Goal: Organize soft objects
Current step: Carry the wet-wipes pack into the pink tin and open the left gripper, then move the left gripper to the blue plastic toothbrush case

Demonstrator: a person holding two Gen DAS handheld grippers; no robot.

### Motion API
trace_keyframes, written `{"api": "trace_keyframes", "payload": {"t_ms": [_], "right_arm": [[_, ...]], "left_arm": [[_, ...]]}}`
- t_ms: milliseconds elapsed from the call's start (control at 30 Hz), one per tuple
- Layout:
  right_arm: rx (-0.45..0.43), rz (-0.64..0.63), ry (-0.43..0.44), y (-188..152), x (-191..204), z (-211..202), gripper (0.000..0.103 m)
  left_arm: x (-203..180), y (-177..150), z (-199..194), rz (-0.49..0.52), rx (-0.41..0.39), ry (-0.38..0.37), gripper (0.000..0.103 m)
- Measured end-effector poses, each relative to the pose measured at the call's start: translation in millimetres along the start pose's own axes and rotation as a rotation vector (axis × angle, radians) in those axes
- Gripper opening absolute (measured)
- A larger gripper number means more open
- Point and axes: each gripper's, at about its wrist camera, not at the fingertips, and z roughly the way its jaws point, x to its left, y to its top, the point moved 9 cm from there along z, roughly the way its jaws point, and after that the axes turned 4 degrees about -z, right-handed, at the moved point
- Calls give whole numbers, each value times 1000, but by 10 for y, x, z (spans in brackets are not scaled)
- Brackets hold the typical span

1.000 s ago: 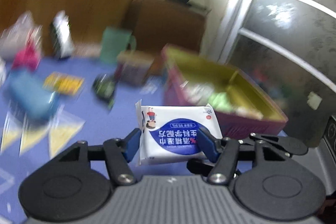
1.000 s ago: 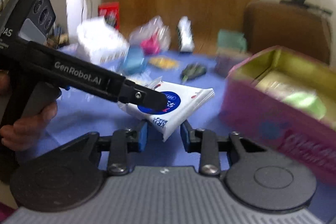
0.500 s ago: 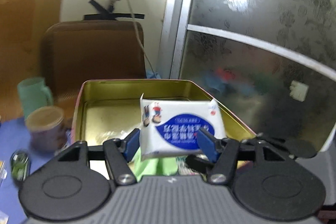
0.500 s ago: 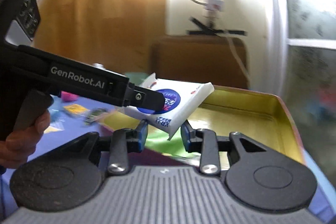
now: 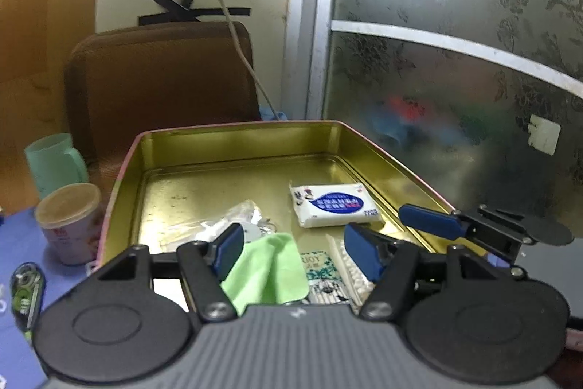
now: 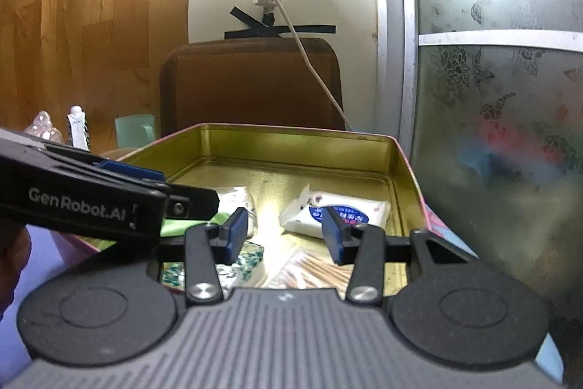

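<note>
Wipes packet (image 5: 333, 209) lies flat in tin (image 5: 233, 148), seemingly beyond both grippers' wide, empty jaws.

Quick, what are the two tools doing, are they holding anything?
Left tool: open, holding nothing.
Right tool: open, holding nothing.

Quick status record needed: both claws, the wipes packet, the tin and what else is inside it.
left claw: open, holding nothing, over the tin's near edge
right claw: open, holding nothing
wipes packet: lying flat on the tin floor, apart from both claws
tin: open, gold inside, pink outside
also in tin: green cloth, clear plastic bag, cotton swabs
beside tin: paper cup, green mug
</note>
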Motion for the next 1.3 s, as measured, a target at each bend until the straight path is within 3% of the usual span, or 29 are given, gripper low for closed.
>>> {"api": "trace_keyframes", "payload": {"t_ms": [367,867,1167,1300], "right_arm": [[-18,-29,63,173,425,-60,48],[-60,-168,220,420,1465,-91,48],[42,-219,447,384,2309,152,47],[137,-191,599,377,2811,387,48]], "left_arm": [[698,-109,-502,-116,11,205,63],[1903,-655,-1023,-239,34,450,64],[2649,-1187,-1544,-347,1,617,67],[3009,-1285,-1898,-504,-95,664,67]]}}
